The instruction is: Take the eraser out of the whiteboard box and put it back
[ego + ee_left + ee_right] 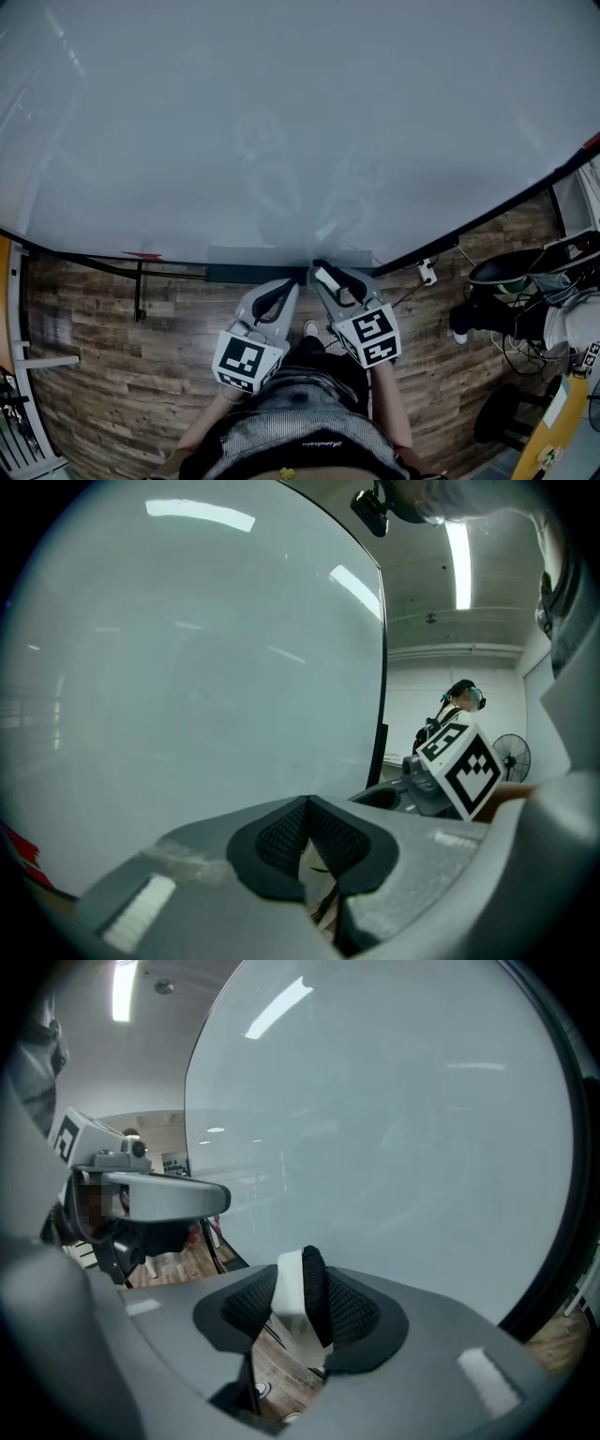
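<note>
Right tongs (322, 270) clamped on the eraser (291, 1288), which stands on edge between the pads. The whiteboard box (244, 273) runs along the board's lower edge, just below and ahead of your right hand, the nearer one. Left tongs (307, 832) closed together, empty, alongside.

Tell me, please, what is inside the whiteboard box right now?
The box's open left part looks empty. The eraser is clamped in the right claw. The stretch of the box under that claw is covered, so I cannot see in there.
</note>
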Action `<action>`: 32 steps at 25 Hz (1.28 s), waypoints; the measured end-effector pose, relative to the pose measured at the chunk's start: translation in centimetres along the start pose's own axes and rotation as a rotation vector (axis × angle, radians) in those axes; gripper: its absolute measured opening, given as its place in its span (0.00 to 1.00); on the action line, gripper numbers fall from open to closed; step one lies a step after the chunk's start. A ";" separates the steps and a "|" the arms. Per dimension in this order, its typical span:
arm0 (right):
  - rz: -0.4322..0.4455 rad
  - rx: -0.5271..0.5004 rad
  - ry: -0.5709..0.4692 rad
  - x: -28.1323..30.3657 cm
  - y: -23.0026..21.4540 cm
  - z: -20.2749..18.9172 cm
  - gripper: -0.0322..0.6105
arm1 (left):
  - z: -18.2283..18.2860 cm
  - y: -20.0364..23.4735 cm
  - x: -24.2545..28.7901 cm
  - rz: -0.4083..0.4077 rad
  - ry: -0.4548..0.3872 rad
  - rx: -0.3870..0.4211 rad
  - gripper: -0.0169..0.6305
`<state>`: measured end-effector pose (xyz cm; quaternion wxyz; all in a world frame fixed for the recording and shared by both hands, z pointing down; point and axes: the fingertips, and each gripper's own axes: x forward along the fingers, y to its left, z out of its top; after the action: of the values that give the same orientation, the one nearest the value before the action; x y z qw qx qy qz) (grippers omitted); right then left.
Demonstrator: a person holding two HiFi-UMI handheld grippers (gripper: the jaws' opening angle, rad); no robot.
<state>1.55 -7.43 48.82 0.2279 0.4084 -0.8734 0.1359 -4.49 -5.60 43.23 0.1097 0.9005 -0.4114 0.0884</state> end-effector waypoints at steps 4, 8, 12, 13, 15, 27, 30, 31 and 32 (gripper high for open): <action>0.003 -0.007 -0.012 -0.1 -0.1 1.3 0.31 | 0.0 0.4 0.6 -0.004 0.004 -0.010 0.03; 0.013 -0.023 -0.025 -0.6 -0.1 2.2 0.31 | -0.2 0.4 1.1 -0.010 0.008 -0.013 0.03; 0.025 -0.045 -0.024 -1.3 0.3 3.1 0.31 | 0.0 0.1 1.1 -0.017 0.014 -0.023 0.03; 0.029 -0.048 -0.025 -1.4 0.5 3.3 0.31 | 0.0 0.1 1.0 -0.018 0.018 -0.027 0.03; 0.037 -0.050 -0.027 -1.8 0.9 3.8 0.31 | 0.1 0.0 0.8 -0.018 0.017 -0.030 0.03; 0.054 -0.044 -0.068 -4.5 1.2 6.6 0.31 | 0.0 -0.4 0.8 0.008 0.004 -0.021 0.03; 0.061 -0.055 -0.076 -4.9 1.1 7.1 0.31 | 0.1 -0.3 0.9 0.019 -0.004 -0.032 0.03; 0.066 -0.056 -0.080 -5.0 1.1 7.2 0.31 | 0.1 -0.4 0.9 0.022 -0.004 -0.036 0.03; 0.072 -0.055 -0.084 -5.1 1.2 7.4 0.31 | 0.1 -0.4 0.9 0.025 -0.005 -0.037 0.03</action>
<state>1.38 -6.47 39.83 0.1972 0.3758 -0.8997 0.1026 -3.64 -6.05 43.26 0.1243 0.8933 -0.4244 0.0799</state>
